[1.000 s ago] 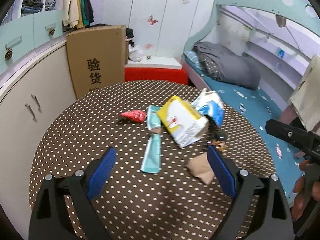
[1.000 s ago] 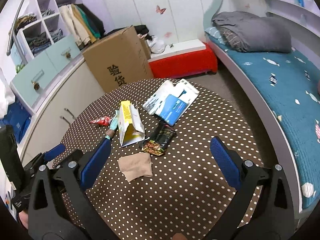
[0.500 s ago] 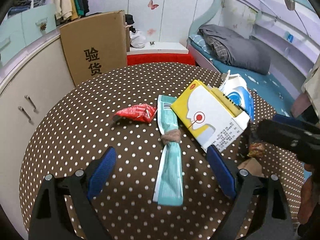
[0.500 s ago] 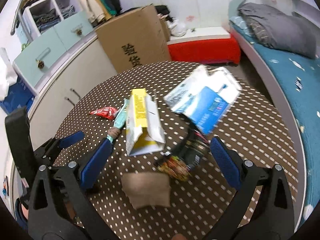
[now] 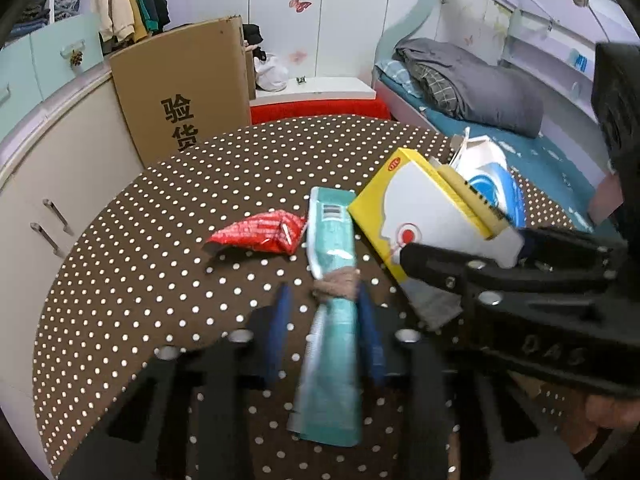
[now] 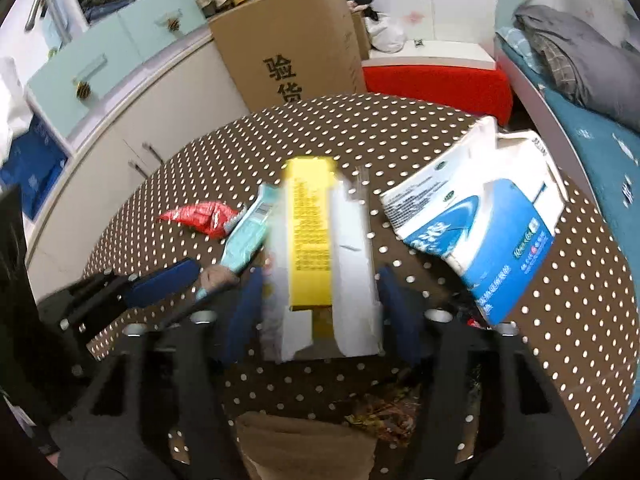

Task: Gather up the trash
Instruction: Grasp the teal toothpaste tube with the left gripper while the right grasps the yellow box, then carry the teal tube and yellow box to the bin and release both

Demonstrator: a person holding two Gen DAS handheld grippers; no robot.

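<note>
Currently both grippers are straddling trash unclamped: left gripper (image 5: 324, 312) around the teal wrapper (image 5: 330, 320), right gripper (image 6: 320, 300) around the yellow carton (image 6: 316, 248); next, squeezing.

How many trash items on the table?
6: red wrapper, teal packet between left fingers, yellow box between right fingers, blue-white carton at right, dark snack wrapper and brown paper nearest; more may be hidden.

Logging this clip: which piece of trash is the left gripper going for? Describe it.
On the round dotted table, it is the long teal wrapper lying between the left gripper fingers. Unlike the red wrapper and yellow box beside it, brown string is tied round its middle.
</note>
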